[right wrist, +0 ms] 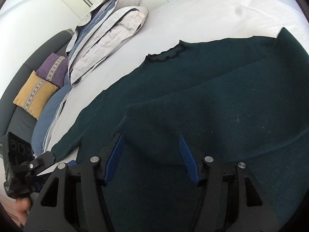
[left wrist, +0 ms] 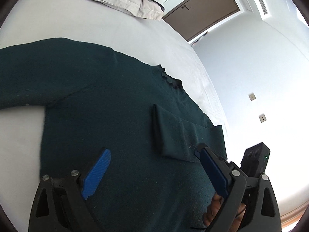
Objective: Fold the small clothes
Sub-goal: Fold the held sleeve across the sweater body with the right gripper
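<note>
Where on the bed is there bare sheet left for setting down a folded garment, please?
Bare sheet lies beyond the sweater collar, and between the sweater and the folded bedding. More shows beneath the outstretched sleeve. The bedding corner is crowded.

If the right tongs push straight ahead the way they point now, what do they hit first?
Most likely the folded-over sleeve of the green sweater, lying just ahead of the open right tongs; nothing sits between them. How near it is, the picture doesn't show.
</note>
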